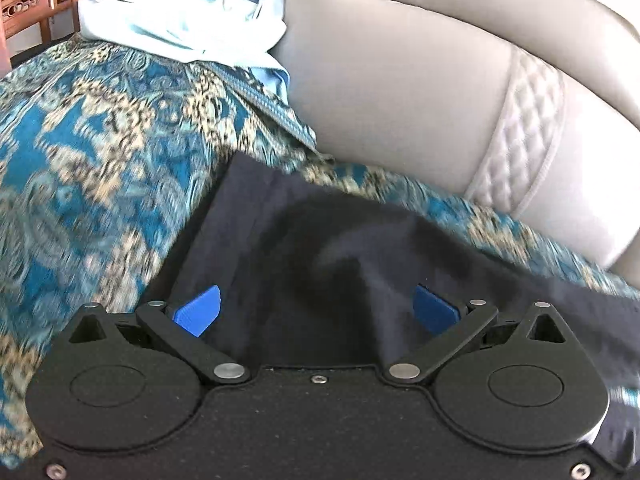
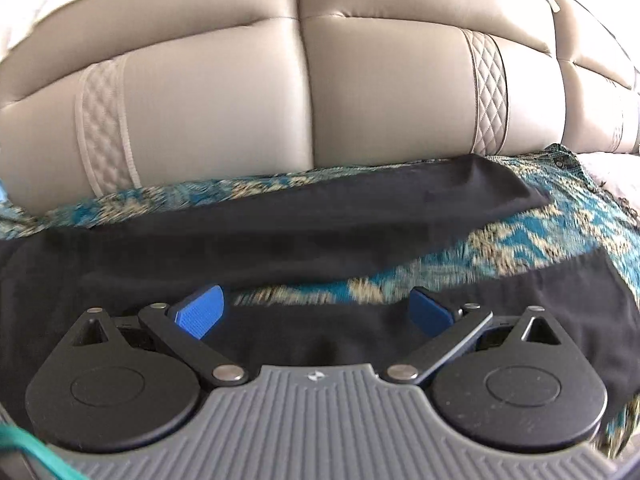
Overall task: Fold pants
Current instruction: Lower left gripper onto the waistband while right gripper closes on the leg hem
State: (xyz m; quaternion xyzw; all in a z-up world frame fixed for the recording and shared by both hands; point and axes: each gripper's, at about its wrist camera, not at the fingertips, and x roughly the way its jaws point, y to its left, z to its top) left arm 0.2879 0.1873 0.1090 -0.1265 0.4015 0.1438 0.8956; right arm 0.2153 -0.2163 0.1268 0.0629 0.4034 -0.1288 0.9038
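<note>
Dark navy woven fabric identifies the pants [image 2: 280,216], which lie spread on a sofa seat covered by a teal-and-gold patterned throw [image 1: 100,140]. In the right wrist view one leg runs along the back edge of the seat, against the grey padded leather backrest [image 2: 224,92]; a second dark portion lies nearer the front edge, with a strip of throw showing between the two.

Handling judgement: the cloth is soft, light and limp. It will drape and wrinkle rather than hold a shape, and it may slide on the throw or drag the throw along. Take hold at a hem or seam edge, where layers are doubled, and pinch all layers together.

Left gripper [image 1: 316,308]: blue fingers [image 1: 200,308] spread wide, directly over a raised ridge of pants fabric; nothing is clamped. Whether the tips touch the cloth cannot be told.

Right gripper [image 2: 316,308]: blue fingers [image 2: 200,312] likewise apart, positioned above the nearer dark portion and the exposed throw strip; nothing is clamped.

A pale blue crumpled garment [image 1: 192,16] rests at the far left corner of the seat, well apart from the pants.
</note>
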